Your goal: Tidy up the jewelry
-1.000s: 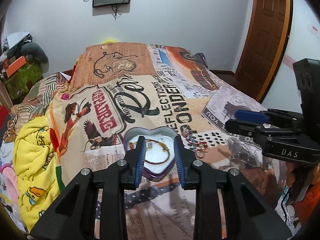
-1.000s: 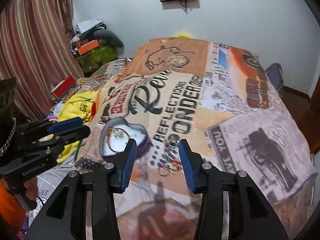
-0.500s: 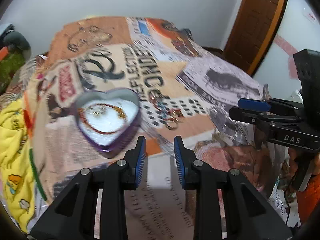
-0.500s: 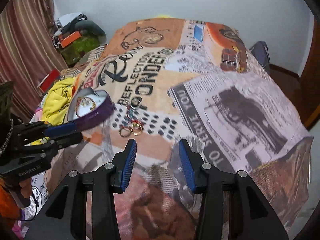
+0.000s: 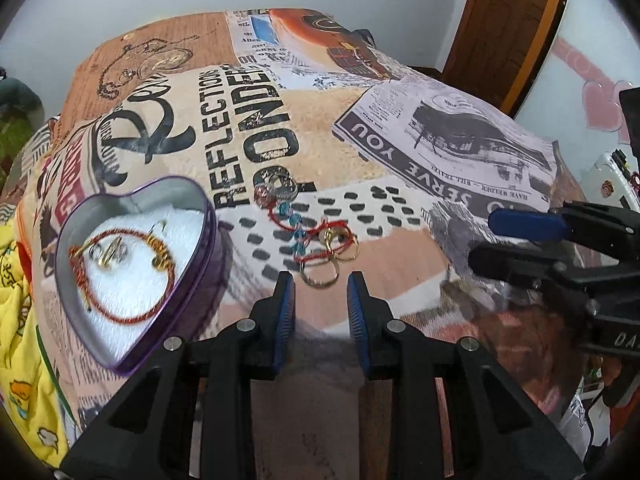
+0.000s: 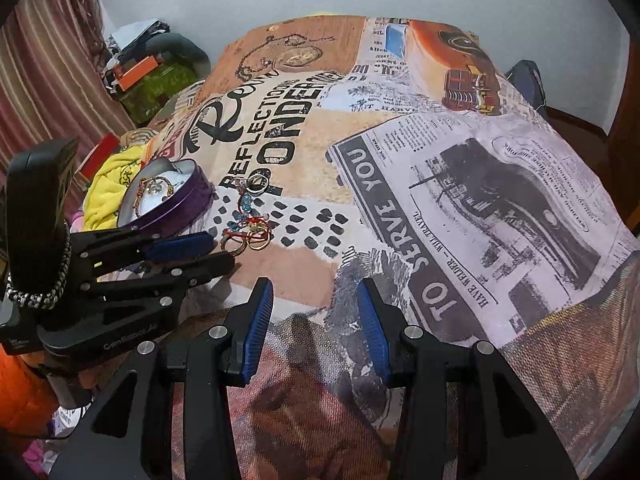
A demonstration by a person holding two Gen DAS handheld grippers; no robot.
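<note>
The left gripper (image 5: 320, 280) hung spread and empty just short of the gold rings (image 5: 334, 250) near the bedspread's (image 5: 400, 152) front edge. The right gripper (image 6: 316, 292) was spread wider, empty. The heart tin (image 5: 212, 264) lay left of the rings.

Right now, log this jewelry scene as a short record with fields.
surface: printed blanket over a bed
container: purple heart-shaped tin, open, white lining
in container: red cord bracelet and small gold pieces
loose jewelry: gold rings and a red beaded string, on the blanket right of the tin
left gripper: open, empty, fingers aimed at the rings
right gripper: open, empty, above bare blanket
side clutter: yellow cloth beside the tin
</note>
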